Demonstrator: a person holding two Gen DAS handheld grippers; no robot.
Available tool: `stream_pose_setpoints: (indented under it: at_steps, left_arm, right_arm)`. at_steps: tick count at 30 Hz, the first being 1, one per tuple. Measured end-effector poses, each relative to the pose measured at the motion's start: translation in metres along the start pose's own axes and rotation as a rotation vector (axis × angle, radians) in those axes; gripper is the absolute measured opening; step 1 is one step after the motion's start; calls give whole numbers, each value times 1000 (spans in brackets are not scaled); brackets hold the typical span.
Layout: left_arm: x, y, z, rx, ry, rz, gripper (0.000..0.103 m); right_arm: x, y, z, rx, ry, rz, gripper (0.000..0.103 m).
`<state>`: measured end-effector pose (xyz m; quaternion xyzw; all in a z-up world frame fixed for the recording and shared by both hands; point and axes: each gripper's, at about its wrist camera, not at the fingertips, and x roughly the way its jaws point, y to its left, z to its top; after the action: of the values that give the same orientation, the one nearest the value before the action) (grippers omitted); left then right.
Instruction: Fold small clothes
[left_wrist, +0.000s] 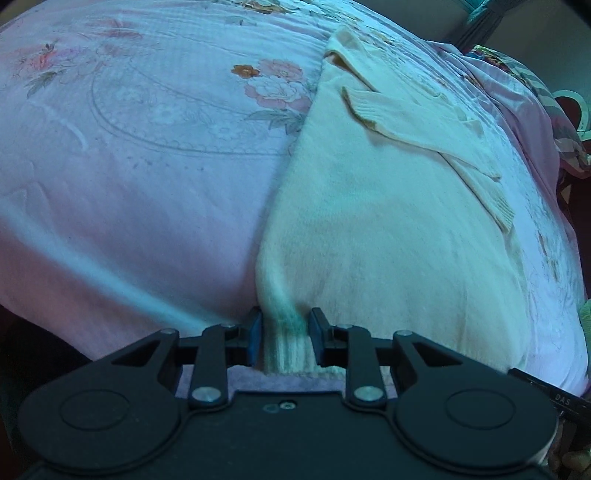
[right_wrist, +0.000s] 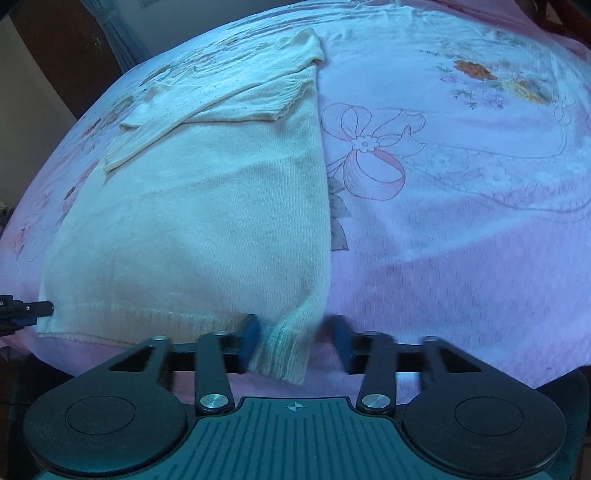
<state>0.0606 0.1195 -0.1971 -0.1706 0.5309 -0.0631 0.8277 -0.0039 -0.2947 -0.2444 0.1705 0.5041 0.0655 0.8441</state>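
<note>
In the left wrist view, the left claw (left_wrist: 284, 338) has its two blue pads pressed against either side of the ribbed hem corner of a cream sweater (left_wrist: 388, 229), pinching that bunched corner between them. The sweater runs away from the claw up and to the right across a pink flowered bedsheet (left_wrist: 129, 166), with both sleeves (left_wrist: 406, 122) folded across the body near the far end. At the lower right edge a dark bar, probably part of the other claw, pokes in.

In the right wrist view, the right claw (right_wrist: 295, 343) stands wider apart. Its left pad touches the sweater's (right_wrist: 203, 221) other hem corner, while the right pad is blurred and sits clear of the cloth, so the corner lies between the fingers without being clamped. This view shows the whole hem stretching left along the bedsheet (right_wrist: 461, 203) to the tip of the left claw (right_wrist: 35, 308) at the far corner, and a ribbon bow print (right_wrist: 373, 155) just beside the sweater's right edge.
</note>
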Motion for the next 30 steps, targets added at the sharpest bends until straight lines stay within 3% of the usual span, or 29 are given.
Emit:
stream_pose_setpoints:
  at_steps: [1, 4, 6, 10, 15, 18, 24, 27, 30]
  left_arm:
    - [2, 0, 0, -3, 8, -13, 16]
    - [3, 1, 0, -21, 13, -37, 8]
    - [1, 1, 1, -38, 6, -53, 5]
    - [-14, -6, 14, -80, -33, -140, 5]
    - [-18, -23, 64, -99, -97, -204, 5]
    - [-5, -34, 100, -95, -132, -184, 5]
    - [46, -43, 150, -104, -130, -89, 6]
    - [69, -45, 155, -63, -66, -21, 15]
    - [58, -41, 152, -46, -61, -56, 25]
  right_arm:
    - [1, 0, 0, 6, 10, 10, 21]
    - [2, -1, 1, 30, 22, 30, 18]
    - [1, -1, 1, 38, 24, 55, 4]
    - [-10, -4, 12, 121, -5, 157, 4]
    - [-29, -6, 65, 195, -126, 244, 4]
    - [-21, -4, 108, 176, -181, 223, 4]
    - [29, -8, 163, 160, -193, 117, 4]
    - [58, -12, 172, 147, -137, 75, 4]
    - [54, -22, 171, 148, -144, 113, 7]
